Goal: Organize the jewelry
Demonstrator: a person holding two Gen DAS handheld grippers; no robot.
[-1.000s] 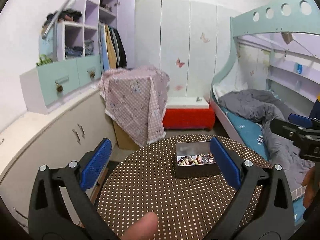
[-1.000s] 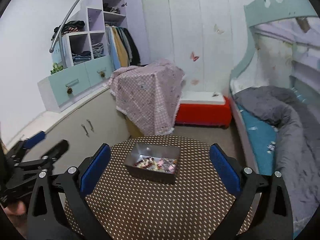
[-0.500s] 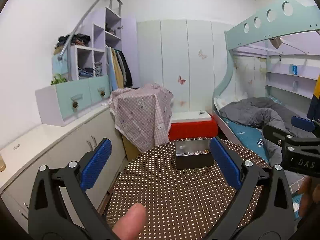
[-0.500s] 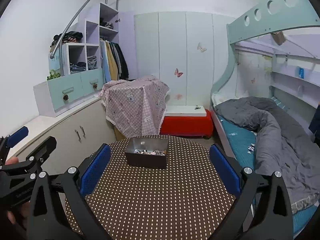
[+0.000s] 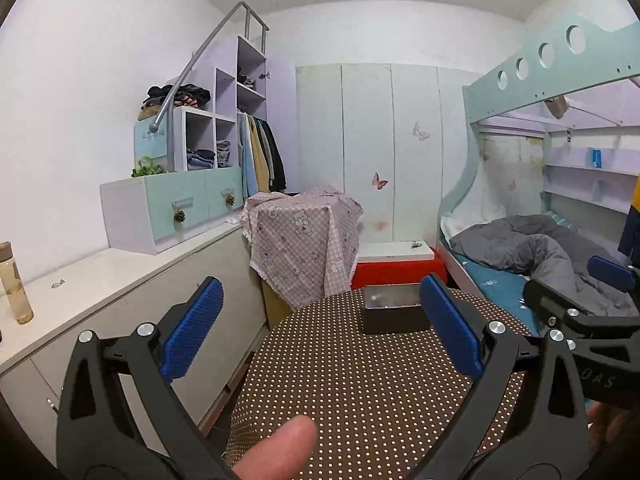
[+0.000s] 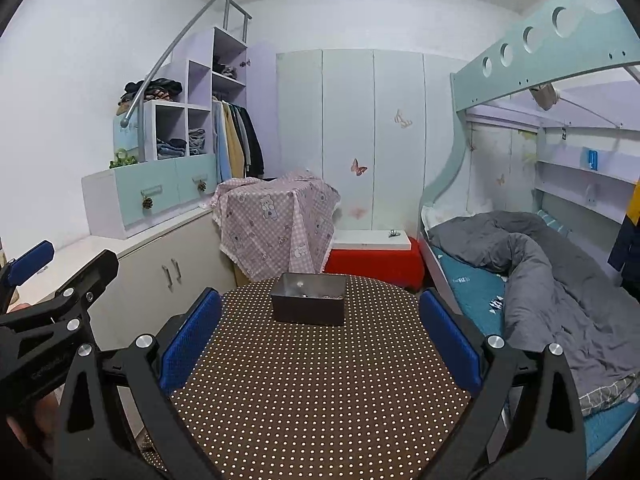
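Jewelry [image 6: 308, 294], dimly seen, was held in a dark tin [image 6: 308, 305] at the table's [image 6: 320, 380] far edge, well ahead of both tongs, left gripper [image 5: 320, 336] and right gripper [image 6: 320, 340], each spread wide and empty.

Checked pink cloth [image 6: 276, 224] draped over furniture at centre frame. Red bench [image 6: 376, 262] right of it. Grey duvet [image 6: 560, 280] rumpled on the bunk bed, right. Bottle [image 5: 15, 284] stood far left on the counter.

Dark jewelry tin [image 6: 308, 299] on dotted table [image 6: 312, 392]
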